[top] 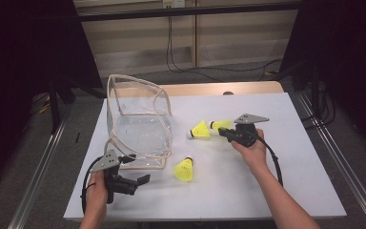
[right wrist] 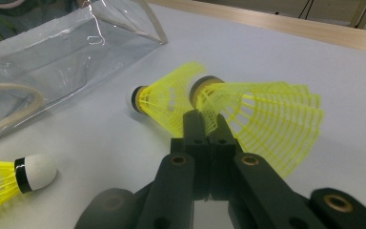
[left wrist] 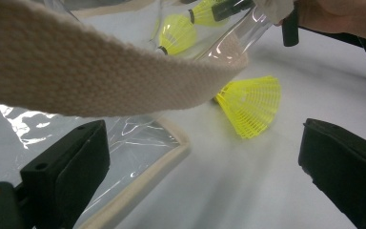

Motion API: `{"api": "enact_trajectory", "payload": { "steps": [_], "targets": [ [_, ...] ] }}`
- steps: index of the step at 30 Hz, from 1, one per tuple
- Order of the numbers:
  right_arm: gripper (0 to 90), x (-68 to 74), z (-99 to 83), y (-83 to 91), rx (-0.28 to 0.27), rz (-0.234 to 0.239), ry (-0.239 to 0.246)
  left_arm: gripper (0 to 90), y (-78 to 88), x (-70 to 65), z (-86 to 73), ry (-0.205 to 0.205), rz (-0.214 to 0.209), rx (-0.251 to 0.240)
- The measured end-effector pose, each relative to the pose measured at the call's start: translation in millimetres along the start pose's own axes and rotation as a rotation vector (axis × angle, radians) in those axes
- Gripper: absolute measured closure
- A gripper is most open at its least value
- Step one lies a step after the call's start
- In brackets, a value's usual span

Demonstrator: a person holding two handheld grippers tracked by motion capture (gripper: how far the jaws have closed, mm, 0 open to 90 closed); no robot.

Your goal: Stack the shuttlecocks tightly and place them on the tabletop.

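Three yellow shuttlecocks are on the white table [top: 267,181]. My right gripper [top: 221,131] [right wrist: 205,120] is shut on the mesh skirt of one shuttlecock [top: 222,124] [right wrist: 262,114], just above the table. A second shuttlecock [top: 200,130] [right wrist: 164,101] lies right beside it. The third shuttlecock [top: 184,169] [left wrist: 250,105] [right wrist: 9,177] lies nearer the front. My left gripper [top: 137,168] [left wrist: 205,143] stands open at the front corner of a clear plastic bag [top: 138,119] [left wrist: 38,133] [right wrist: 52,62] with nothing between its fingers. The bag's beige strap [left wrist: 100,71] hangs just ahead of the jaws.
The bag stands open-topped on the left half of the table, trimmed in beige. A wooden strip [top: 219,88] runs along the table's far edge. Metal rails [top: 333,157] flank both sides. Bare table surface stretches to the right and front.
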State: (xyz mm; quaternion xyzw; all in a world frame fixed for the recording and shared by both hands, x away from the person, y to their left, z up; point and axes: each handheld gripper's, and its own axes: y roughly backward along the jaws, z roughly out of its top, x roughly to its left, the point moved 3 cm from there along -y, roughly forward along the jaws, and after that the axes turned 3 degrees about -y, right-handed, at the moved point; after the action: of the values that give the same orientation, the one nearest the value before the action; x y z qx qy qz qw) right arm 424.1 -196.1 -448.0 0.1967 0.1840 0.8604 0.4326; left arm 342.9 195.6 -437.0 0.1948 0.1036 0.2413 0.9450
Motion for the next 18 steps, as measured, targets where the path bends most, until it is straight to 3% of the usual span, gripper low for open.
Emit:
{"api": "enact_trajectory", "payload": {
  "steps": [18],
  "targets": [
    [89.5, 9.6, -4.7, -10.2, 0.03, 0.027, 0.025, 3.4, -0.3, -0.3, 0.2, 0.002, 0.0, -0.003]
  ]
}}
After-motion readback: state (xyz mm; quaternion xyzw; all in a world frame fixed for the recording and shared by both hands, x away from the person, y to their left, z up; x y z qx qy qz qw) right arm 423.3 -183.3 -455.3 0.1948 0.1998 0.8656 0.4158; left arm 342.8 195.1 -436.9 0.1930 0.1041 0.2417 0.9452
